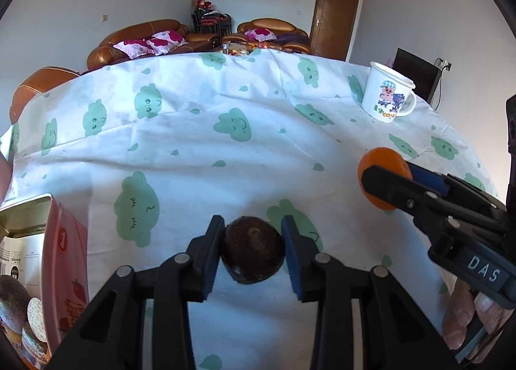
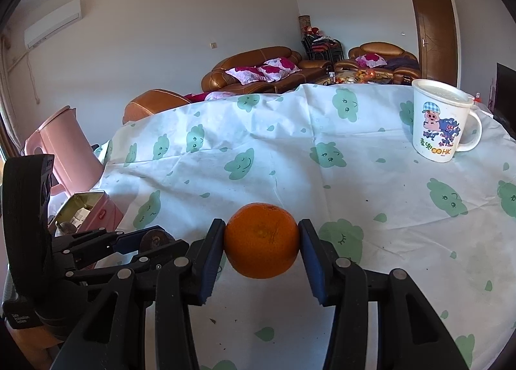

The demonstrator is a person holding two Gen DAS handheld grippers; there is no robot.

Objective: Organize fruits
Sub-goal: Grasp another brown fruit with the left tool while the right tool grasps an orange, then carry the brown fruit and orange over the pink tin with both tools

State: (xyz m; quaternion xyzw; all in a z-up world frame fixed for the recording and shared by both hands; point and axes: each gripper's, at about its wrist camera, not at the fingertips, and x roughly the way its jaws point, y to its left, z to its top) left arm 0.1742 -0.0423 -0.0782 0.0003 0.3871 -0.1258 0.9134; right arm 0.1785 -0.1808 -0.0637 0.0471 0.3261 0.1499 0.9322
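Note:
My left gripper (image 1: 253, 249) is shut on a dark brown round fruit (image 1: 253, 252) and holds it over the cloud-print tablecloth (image 1: 193, 150). My right gripper (image 2: 262, 242) is shut on an orange (image 2: 262, 239) above the same cloth. In the left wrist view the right gripper (image 1: 383, 183) with the orange (image 1: 383, 159) shows at the right. In the right wrist view the left gripper (image 2: 151, 242) with the dark fruit (image 2: 154, 239) shows at the lower left.
An open pink tin box (image 1: 61, 260) stands at the left table edge, also in the right wrist view (image 2: 93, 212). A white cartoon mug (image 1: 387, 92) stands at the far right (image 2: 441, 118). A pink kettle (image 2: 64, 147) stands behind the tin. Brown sofas are beyond the table.

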